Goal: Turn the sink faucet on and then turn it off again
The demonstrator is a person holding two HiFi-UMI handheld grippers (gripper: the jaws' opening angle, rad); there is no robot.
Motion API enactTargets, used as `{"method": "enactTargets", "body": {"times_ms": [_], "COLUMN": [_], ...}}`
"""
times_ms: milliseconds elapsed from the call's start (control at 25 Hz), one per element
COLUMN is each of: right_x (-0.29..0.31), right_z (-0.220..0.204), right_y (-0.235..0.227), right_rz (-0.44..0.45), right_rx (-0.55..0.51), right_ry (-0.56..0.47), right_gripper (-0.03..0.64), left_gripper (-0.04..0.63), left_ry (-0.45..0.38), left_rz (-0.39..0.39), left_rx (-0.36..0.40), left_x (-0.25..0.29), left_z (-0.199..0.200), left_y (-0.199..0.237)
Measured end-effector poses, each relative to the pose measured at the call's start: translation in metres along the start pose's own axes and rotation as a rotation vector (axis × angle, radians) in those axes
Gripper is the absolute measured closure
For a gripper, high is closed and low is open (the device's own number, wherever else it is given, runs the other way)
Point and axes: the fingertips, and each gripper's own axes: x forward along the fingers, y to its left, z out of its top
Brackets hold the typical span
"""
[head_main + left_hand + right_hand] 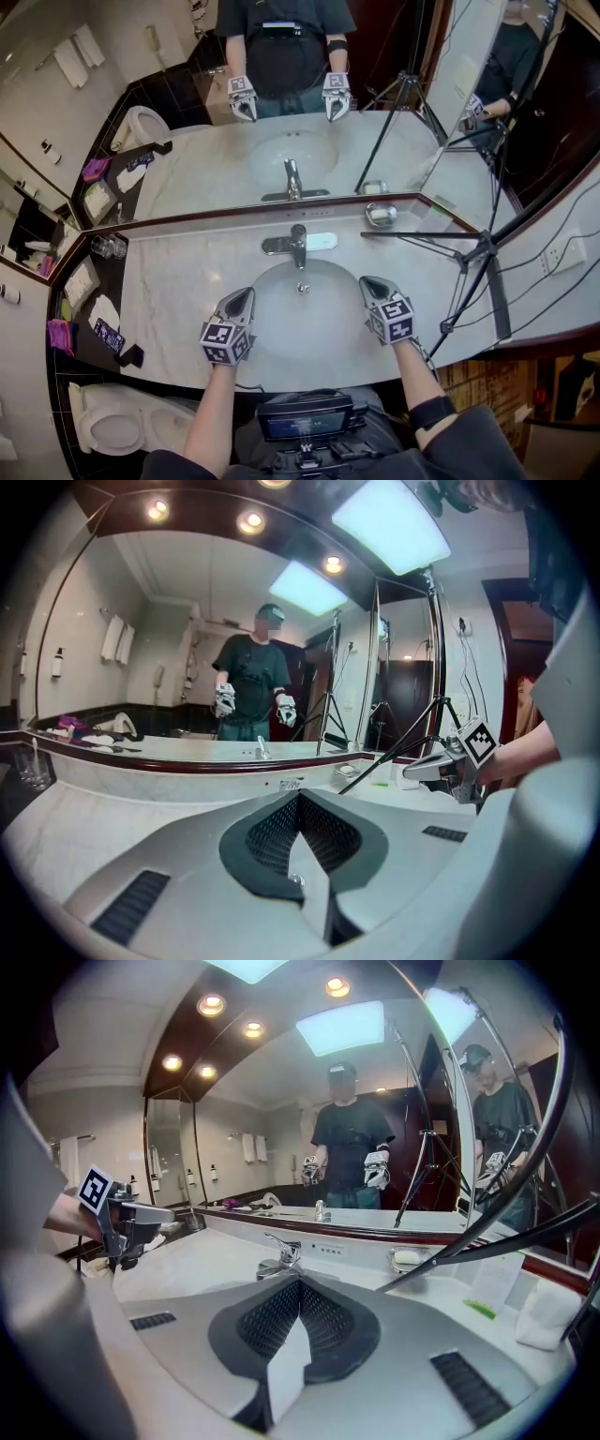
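The left gripper [241,298] and right gripper [370,285], jaws closed on nothing, flank the near sink [305,323], seemingly poised to reach the faucet [298,244] at its far edge.

A soap dish [381,215] lies by the mirror [187,173], near a black tripod [482,249].

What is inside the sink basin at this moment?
Only the drain fitting shows in the white sink basin; no running water can be made out. The shut left gripper and right gripper sit over its side rims, covering those edges.
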Motion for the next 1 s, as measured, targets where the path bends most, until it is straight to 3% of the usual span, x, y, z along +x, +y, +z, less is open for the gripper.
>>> {"method": "enactTargets", "body": {"times_ms": [480, 1000], "right_x": [0.048, 0.151], "right_z": [0.029, 0.038], "right_y": [0.024, 0.057], "right_rz": [0.026, 0.136], "right_rx": [-0.348, -0.862], "right_ry": [0.014, 0.044], "right_gripper": [0.589, 0.46], "left_gripper": [0.594, 0.594], "left_ry": [0.001, 0.011], "left_rz": [0.029, 0.069], "left_rx": [-0.009, 0.022], "left_x": [0.0, 0.007], "left_z": [0.004, 0.012], "left_y": [0.006, 0.013]}}
